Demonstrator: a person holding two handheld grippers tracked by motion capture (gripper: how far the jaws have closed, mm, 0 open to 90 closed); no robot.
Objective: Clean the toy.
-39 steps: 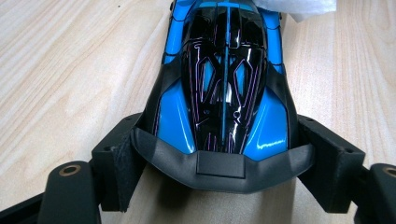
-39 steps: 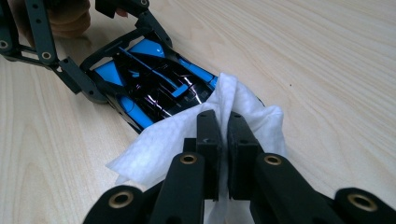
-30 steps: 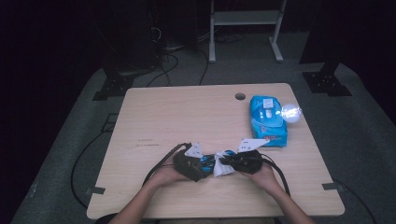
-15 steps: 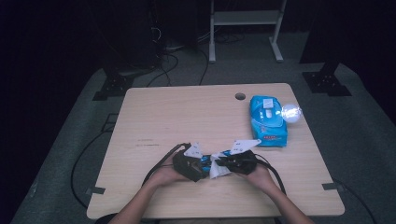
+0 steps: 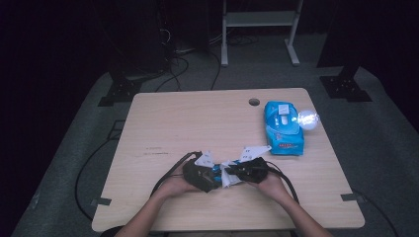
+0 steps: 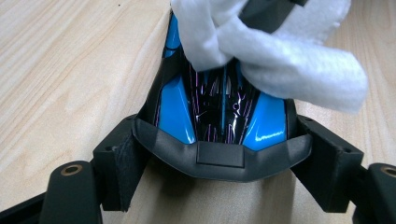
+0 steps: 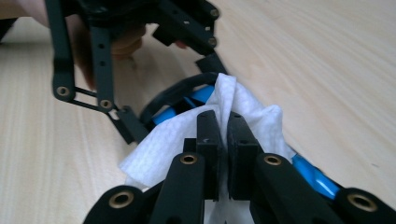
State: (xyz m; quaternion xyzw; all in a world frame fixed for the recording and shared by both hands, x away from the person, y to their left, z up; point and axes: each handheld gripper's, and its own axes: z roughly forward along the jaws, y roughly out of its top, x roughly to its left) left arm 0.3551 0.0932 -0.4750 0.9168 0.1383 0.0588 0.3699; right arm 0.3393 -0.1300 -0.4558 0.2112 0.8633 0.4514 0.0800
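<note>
Left gripper: closed on the black and blue thing, one jaw on each side of its wide end; down near 6 o'clock on the table.

Black and blue thing: hard, smooth and very shiny, with a rounded back, maybe a computer mouse, hard to say for sure. Lying low on the wood between the two hands. Looks light. Slippery on the glossy blue parts, so likely to slide out of a loose hold. Best held at the two sides of the wide dark rim, where the left jaws press now, not on the round top.

Wipe: white, soft, thin and floppy, bunched up over the far end of the black and blue thing, at 12 o'clock in the left gripper view. Nearly no weight. Easy to crush, easy to tear if tugged hard, may be damp. Best pinched in a thick fold, not at a thin edge.

Right gripper: jaws squeezed tight on a fold of the wipe, tips pointing toward 9 o'clock in the high view, meeting the left gripper there.

Pack of wipes: blue, soft and squashy, flat on the table at about 2 o'clock, well apart from both hands, with a bright glare spot just beside it.
</note>
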